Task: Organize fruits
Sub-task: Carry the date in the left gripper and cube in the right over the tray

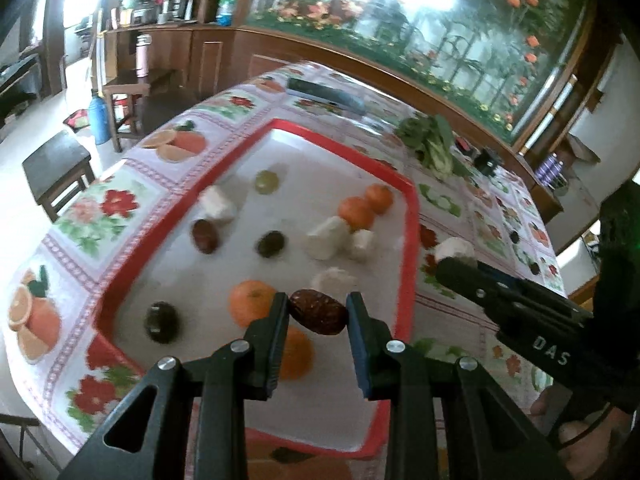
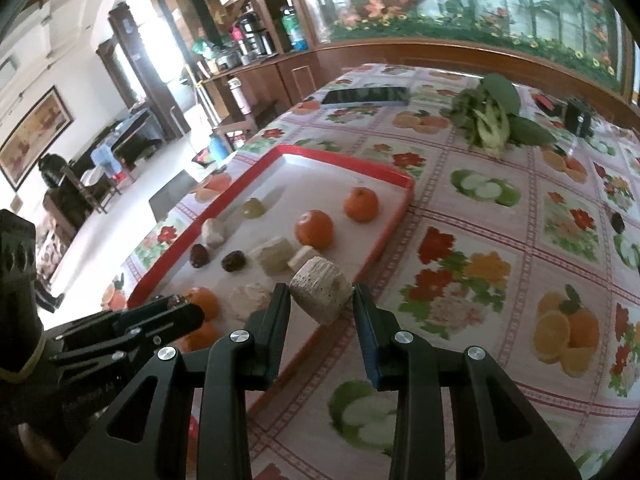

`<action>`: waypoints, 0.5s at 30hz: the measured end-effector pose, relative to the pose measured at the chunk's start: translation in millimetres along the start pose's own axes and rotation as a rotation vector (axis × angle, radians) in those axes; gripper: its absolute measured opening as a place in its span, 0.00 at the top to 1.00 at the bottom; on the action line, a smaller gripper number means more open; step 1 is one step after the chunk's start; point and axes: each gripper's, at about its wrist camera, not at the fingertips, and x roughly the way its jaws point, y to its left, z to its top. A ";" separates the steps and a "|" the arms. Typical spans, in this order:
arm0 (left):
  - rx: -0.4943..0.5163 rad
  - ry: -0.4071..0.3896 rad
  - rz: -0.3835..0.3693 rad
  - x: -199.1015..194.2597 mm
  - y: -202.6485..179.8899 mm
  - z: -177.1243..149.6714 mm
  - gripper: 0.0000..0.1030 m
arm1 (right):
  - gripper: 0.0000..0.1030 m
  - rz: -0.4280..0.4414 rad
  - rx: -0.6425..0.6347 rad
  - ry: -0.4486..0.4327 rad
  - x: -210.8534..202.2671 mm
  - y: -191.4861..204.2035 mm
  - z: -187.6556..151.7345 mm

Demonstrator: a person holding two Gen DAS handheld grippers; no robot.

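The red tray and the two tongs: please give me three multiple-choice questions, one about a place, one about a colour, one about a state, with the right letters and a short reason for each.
1. Where does the leafy green vegetable lie?
A. inside the tray
B. on the tablecloth beyond the tray
C. on the floor

2. What colour is the rim of the tray?
A. red
B. blue
C. black

3. What do the left tongs hold?
A. nothing
B. an orange
C. a dark brown date

Key:
1 B: the leafy green vegetable rests on the tablecloth, past the far edge of the tray.
2 A: the rim is red around a white floor.
3 C: the left tongs are closed on the dark brown date, while the right tongs grip a pale cut chunk.
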 end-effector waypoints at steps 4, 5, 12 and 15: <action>-0.036 -0.006 0.040 -1.3 20.9 1.6 0.69 | 0.69 0.025 -0.027 0.018 8.0 13.1 0.3; -0.043 -0.007 0.050 -1.4 25.8 1.3 0.69 | 0.69 0.031 -0.034 0.026 10.2 15.7 0.0; -0.080 0.019 0.089 4.7 49.4 -5.0 0.69 | 0.69 0.057 -0.077 0.087 24.9 25.3 -7.3; -0.087 0.036 0.097 8.6 53.4 -8.0 0.69 | 0.69 0.061 -0.103 0.115 30.0 29.1 -12.2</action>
